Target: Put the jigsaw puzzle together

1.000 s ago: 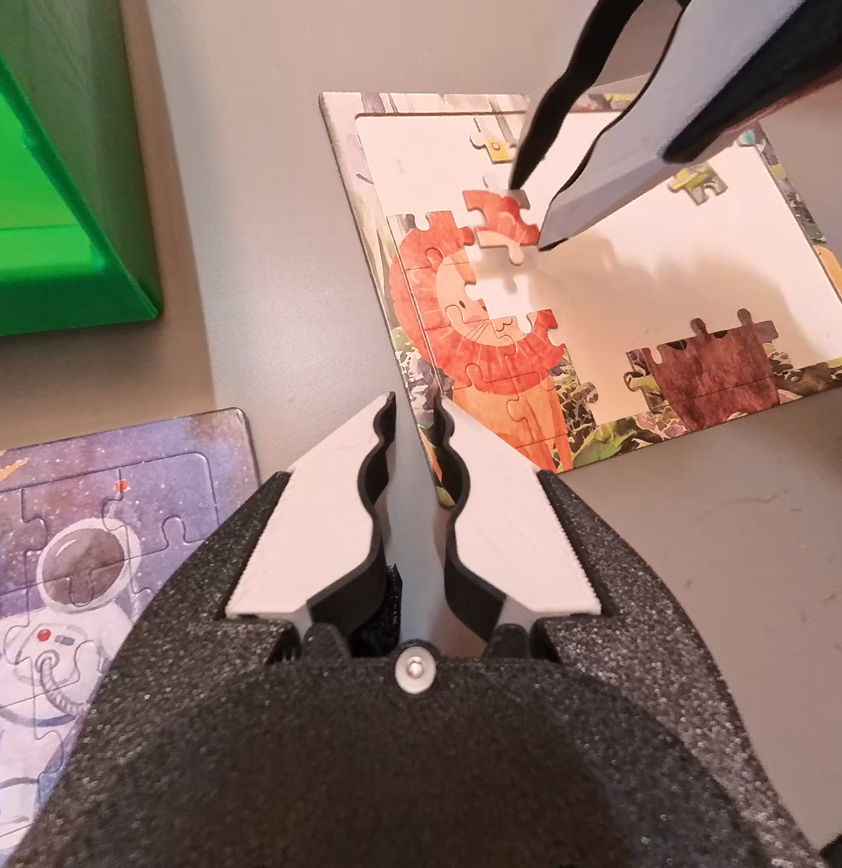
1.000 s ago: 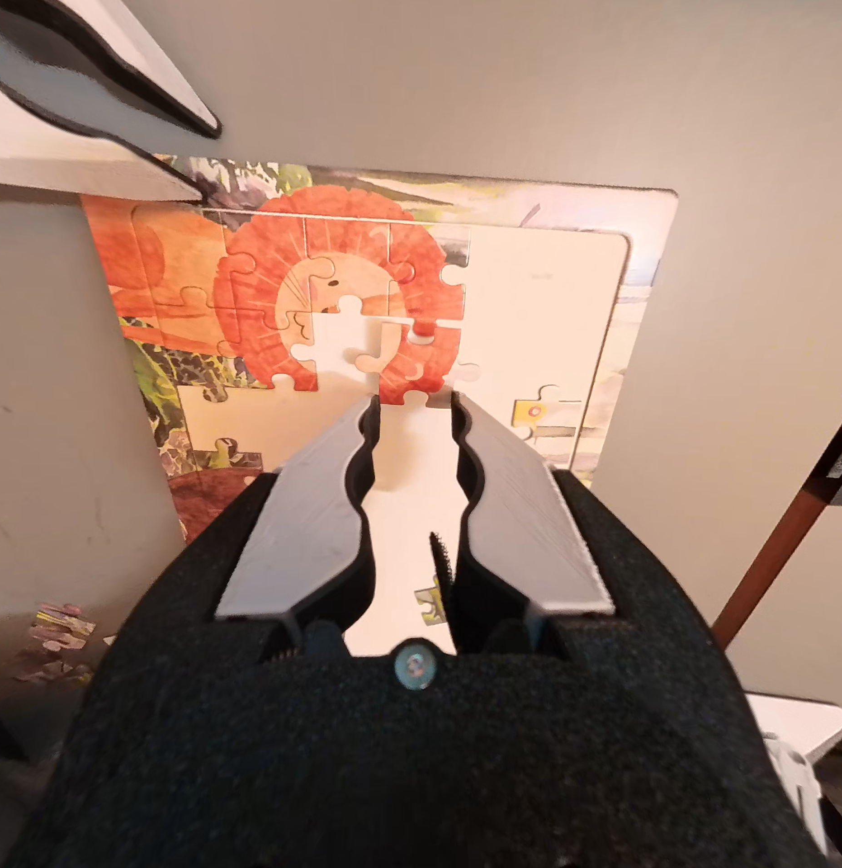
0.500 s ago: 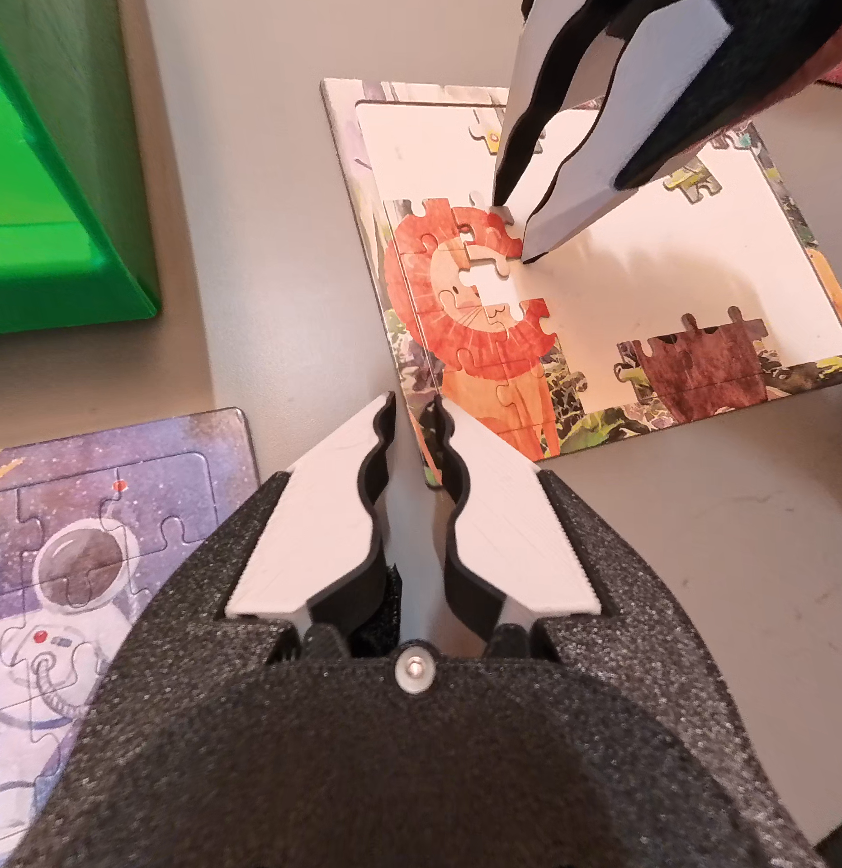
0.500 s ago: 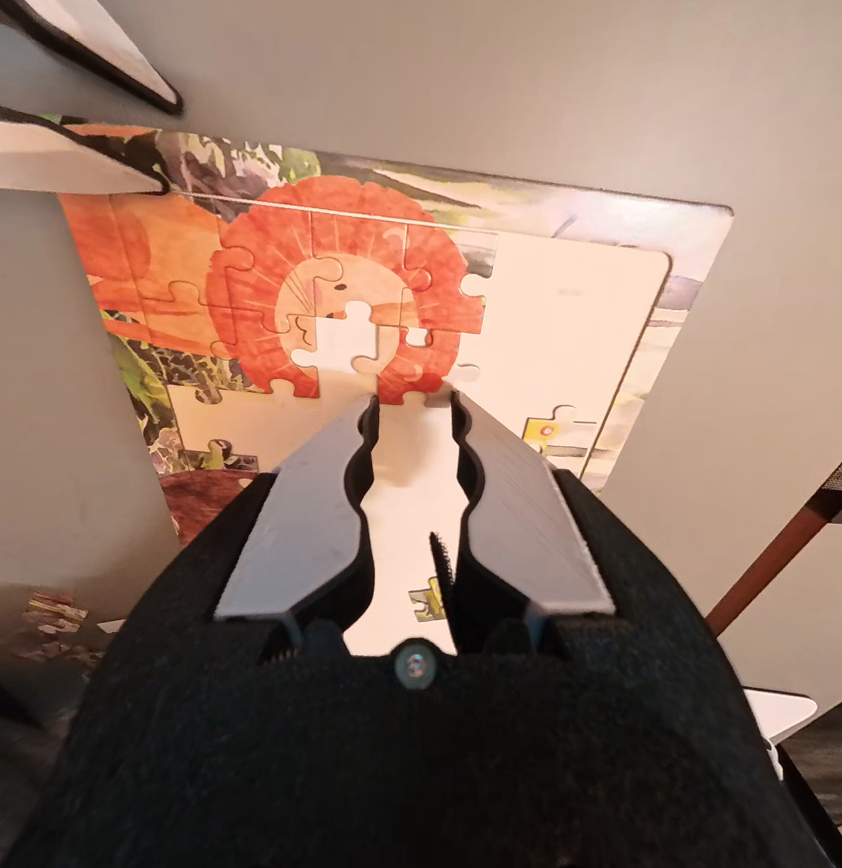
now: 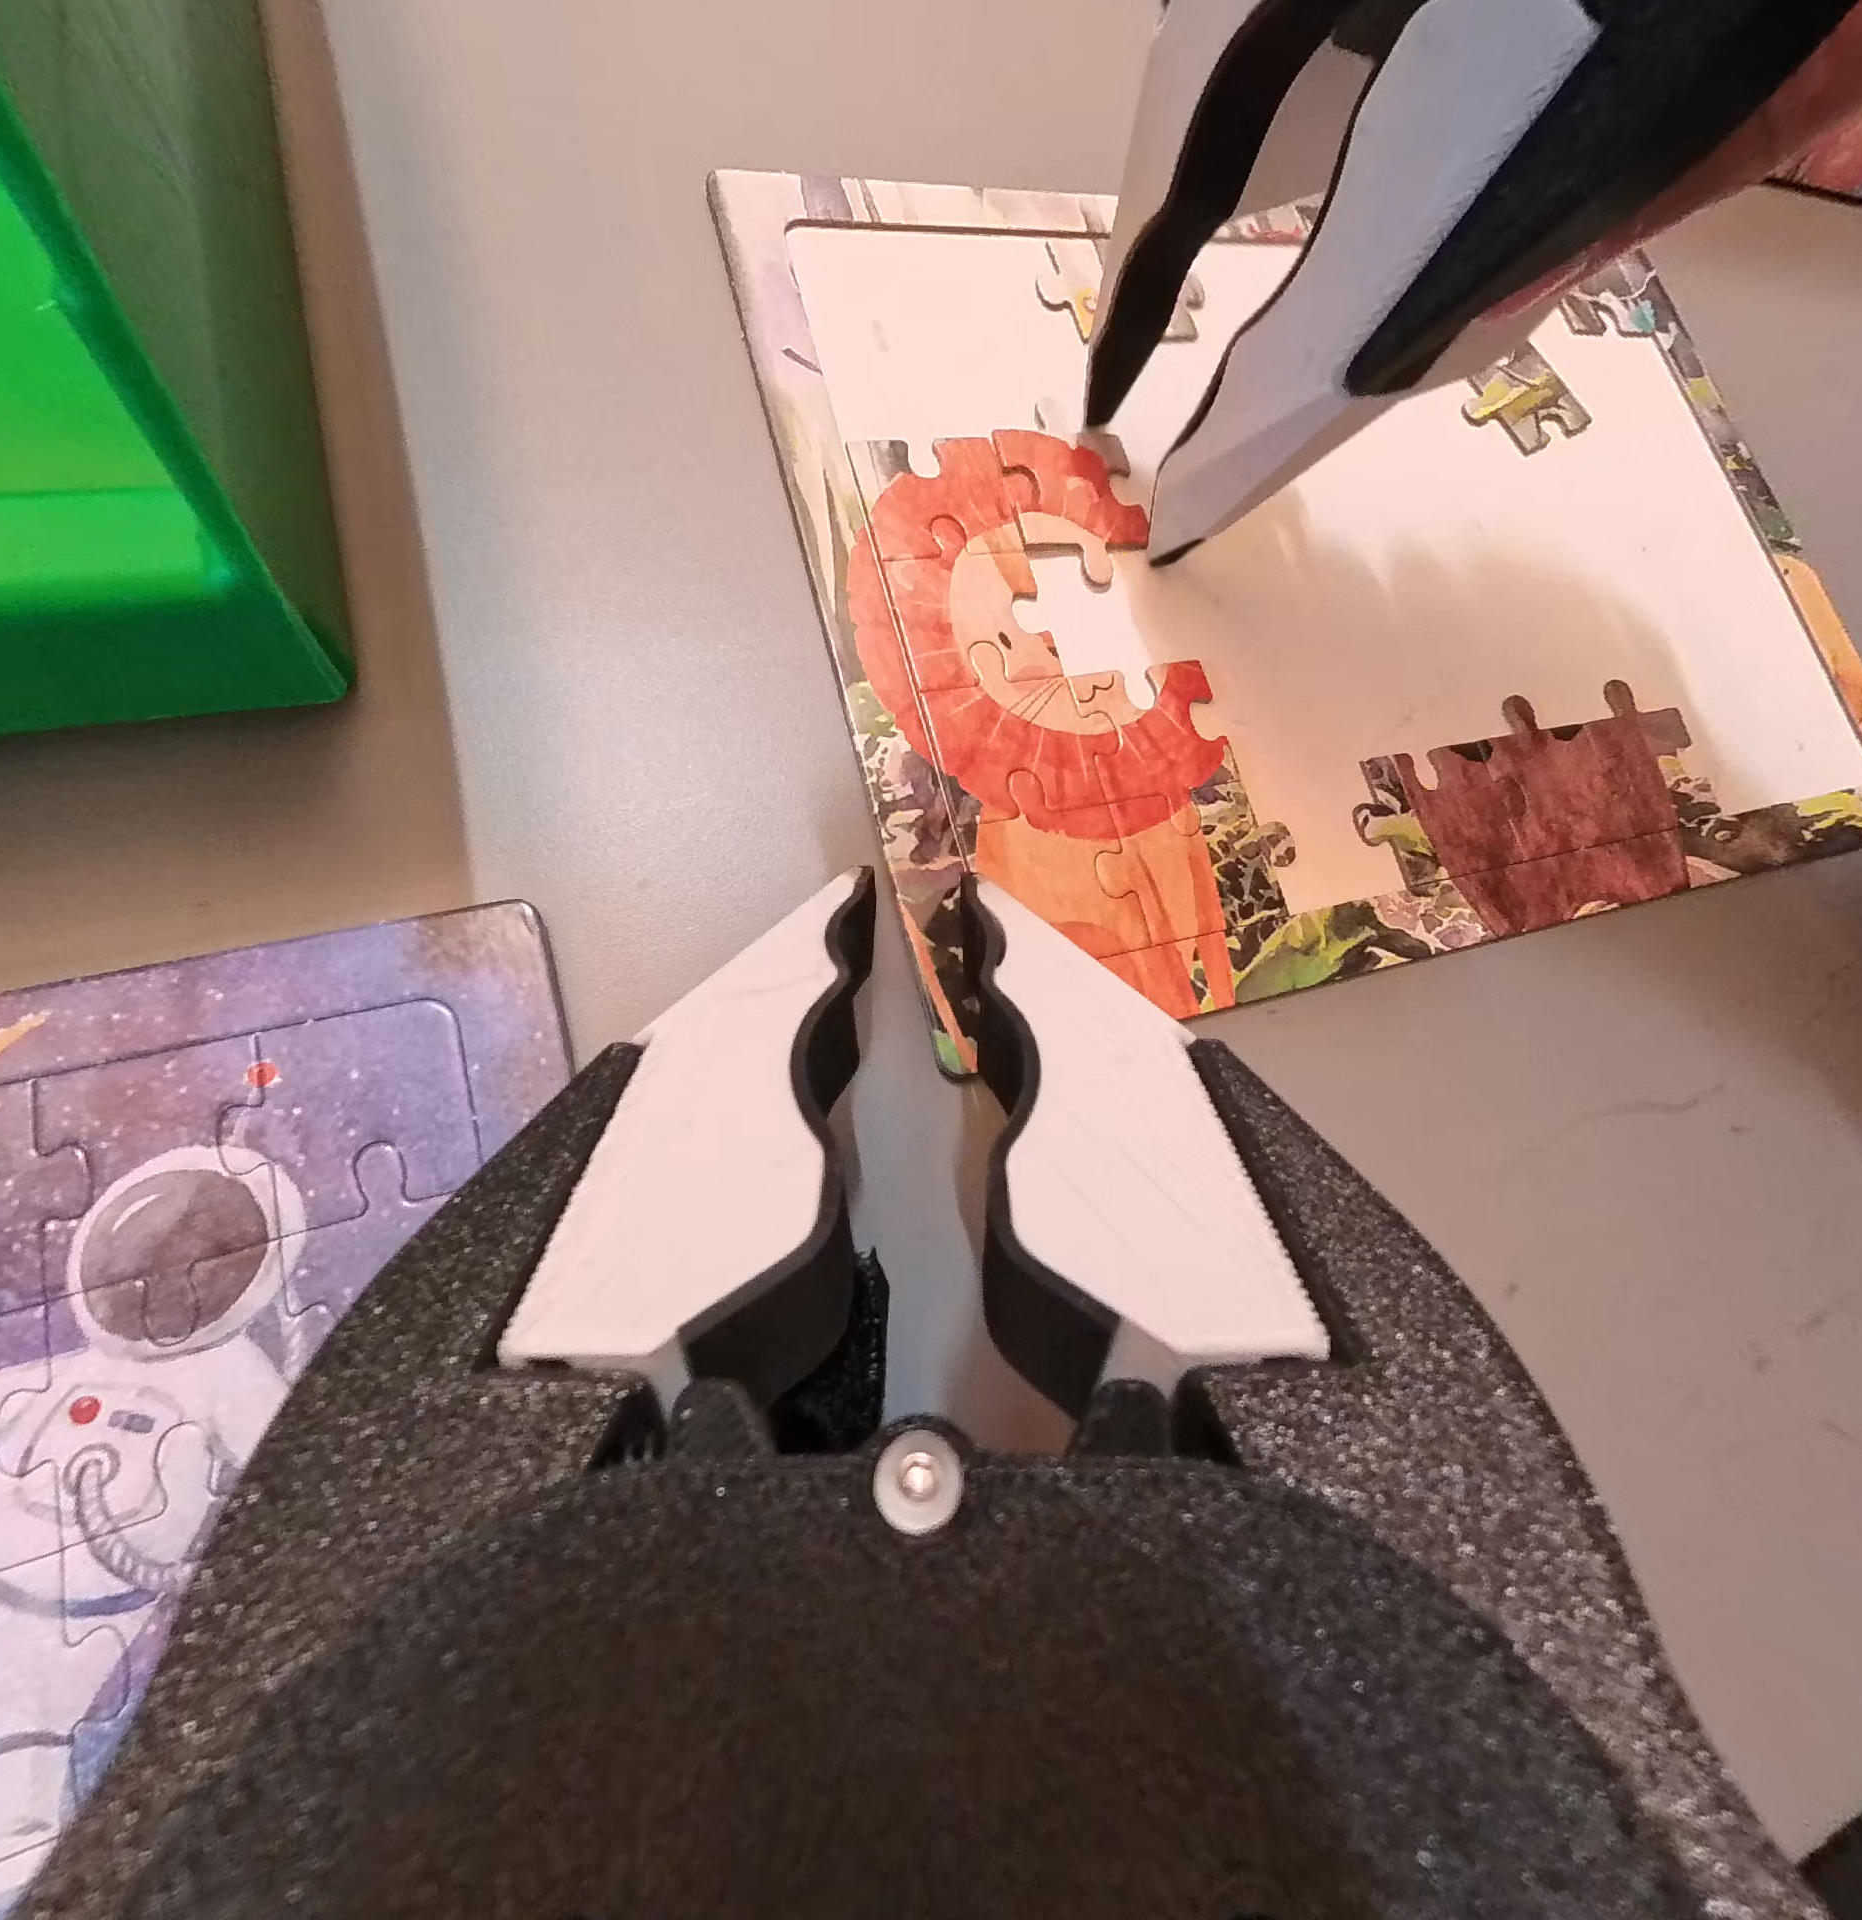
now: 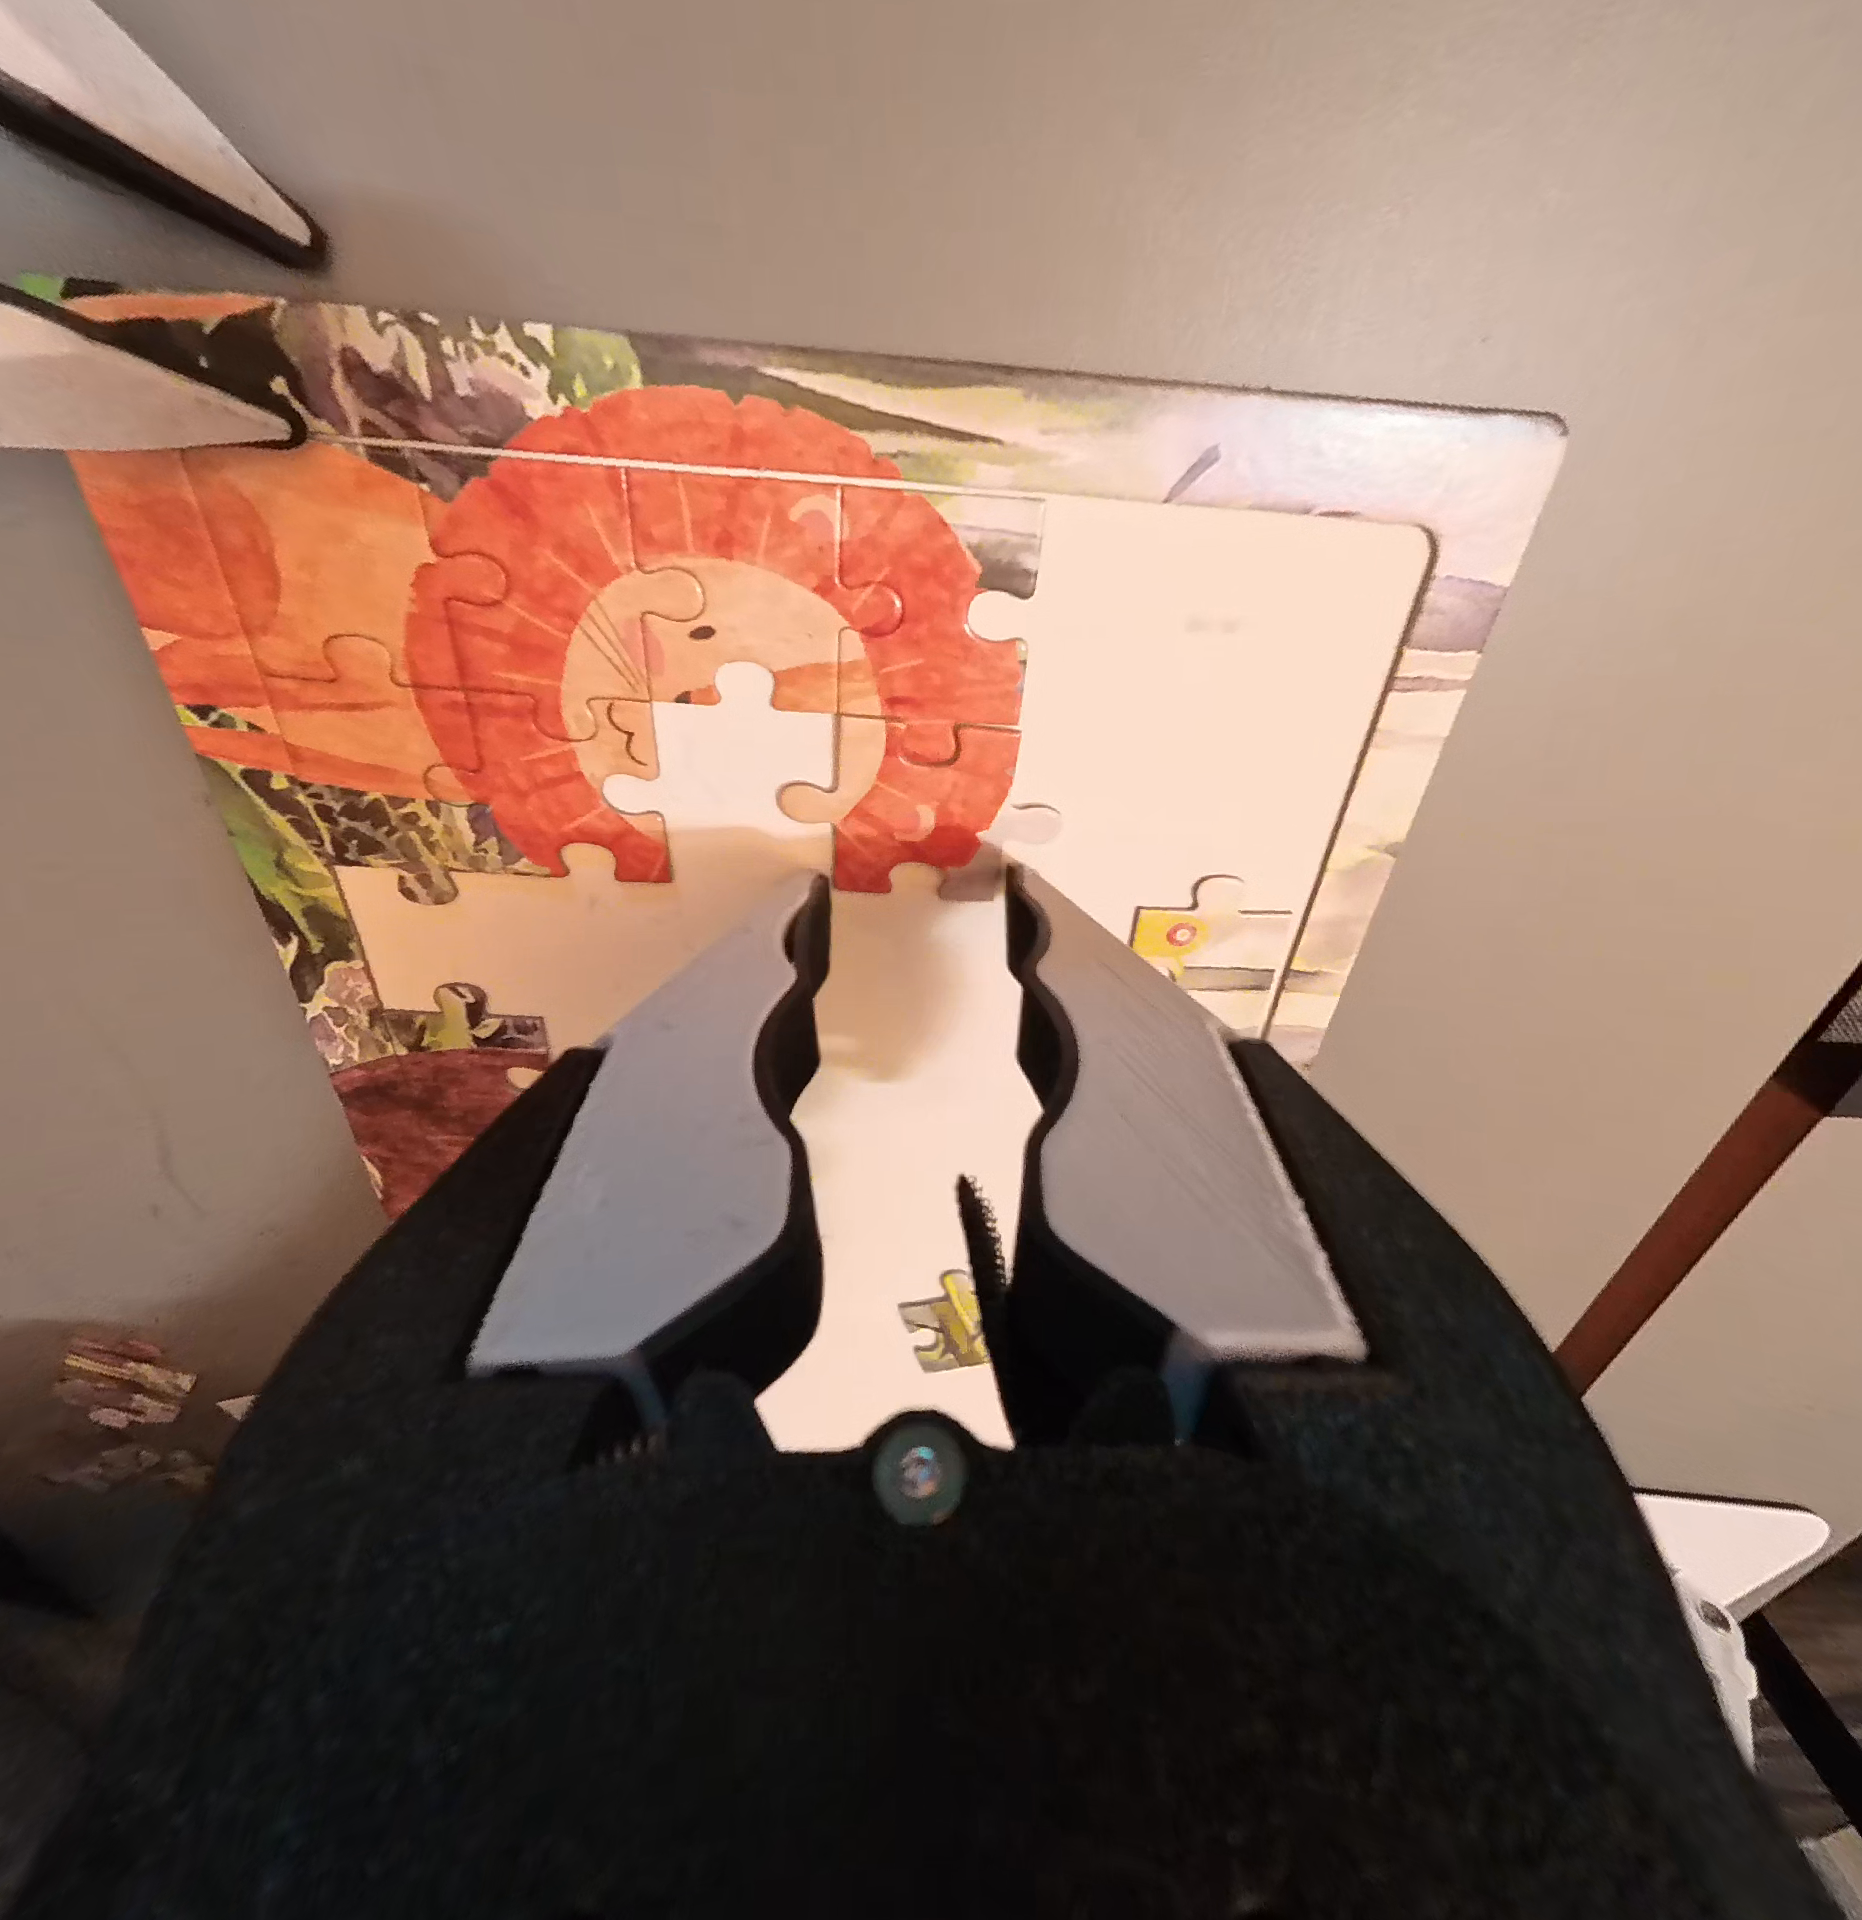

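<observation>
Grey table (image 5: 1426, 1195) bears lion puzzle (image 5: 1020, 665) flat; long axis across the left wrist view.

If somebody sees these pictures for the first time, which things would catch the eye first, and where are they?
The orange-red lion's mane in the half-built lion puzzle stands out, with a piece-shaped white gap in the face. The right gripper reaches down from the upper right, open, its tips at the mane's upper edge. The left gripper hovers open at the puzzle's near corner, with an astronaut puzzle and a bright green bin to its left.
</observation>
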{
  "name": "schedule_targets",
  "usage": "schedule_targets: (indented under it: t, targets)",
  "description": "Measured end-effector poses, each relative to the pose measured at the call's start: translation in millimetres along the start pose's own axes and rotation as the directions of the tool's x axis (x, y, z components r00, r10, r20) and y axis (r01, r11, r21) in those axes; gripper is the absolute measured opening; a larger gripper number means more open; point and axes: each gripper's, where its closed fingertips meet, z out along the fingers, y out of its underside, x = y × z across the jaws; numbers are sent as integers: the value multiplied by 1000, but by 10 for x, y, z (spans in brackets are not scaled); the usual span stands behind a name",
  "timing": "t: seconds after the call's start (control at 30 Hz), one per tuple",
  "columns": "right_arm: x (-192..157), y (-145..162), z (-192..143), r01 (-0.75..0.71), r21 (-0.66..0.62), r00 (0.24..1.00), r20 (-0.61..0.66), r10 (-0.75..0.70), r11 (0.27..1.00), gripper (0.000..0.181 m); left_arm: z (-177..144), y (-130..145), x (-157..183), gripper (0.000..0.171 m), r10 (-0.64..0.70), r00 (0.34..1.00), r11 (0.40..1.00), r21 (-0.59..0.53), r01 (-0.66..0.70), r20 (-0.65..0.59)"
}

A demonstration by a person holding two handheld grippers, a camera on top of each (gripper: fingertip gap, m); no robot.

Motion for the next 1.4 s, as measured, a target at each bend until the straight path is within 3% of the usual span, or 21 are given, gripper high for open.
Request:
schedule_targets:
  t: [0.17, 0.33, 0.6, 1.13, 1.3, 1.4]
  targets:
    - [22, -27, -102, -13, 55, 1000, -18, 14, 998, 37, 0, 0, 0, 16, 0, 1000, 1000, 0, 0, 0]
    - [71, -256, -192, 32, 238, 997, -71, -15, 971, 13, 1, 0, 1, 16, -1, 1000, 1000, 0, 1, -1]
    - [-17, -220, -14, 0, 206, 1000, 14, -3, 979, 1, 1, 0, 1, 16, -3, 1000, 1000, 0, 3, -3]
    - [94, -291, -27, -31, 235, 999, -9, 34, 971, 0, 2, -1, 1, 16, -4, 1000, 1000, 1, 4, -4]
    - [41, -232, -520, -62, 347, 992, -83, 96, 936, 0, 2, -1, 2, 16, -3, 1000, 1000, 0, 3, -3]
    - [-213, 36, -1100, -86, 532, 971, -146, 192, 843, 0, 3, -1, 3, 16, 1, 1000, 1000, 0, -1, -2]
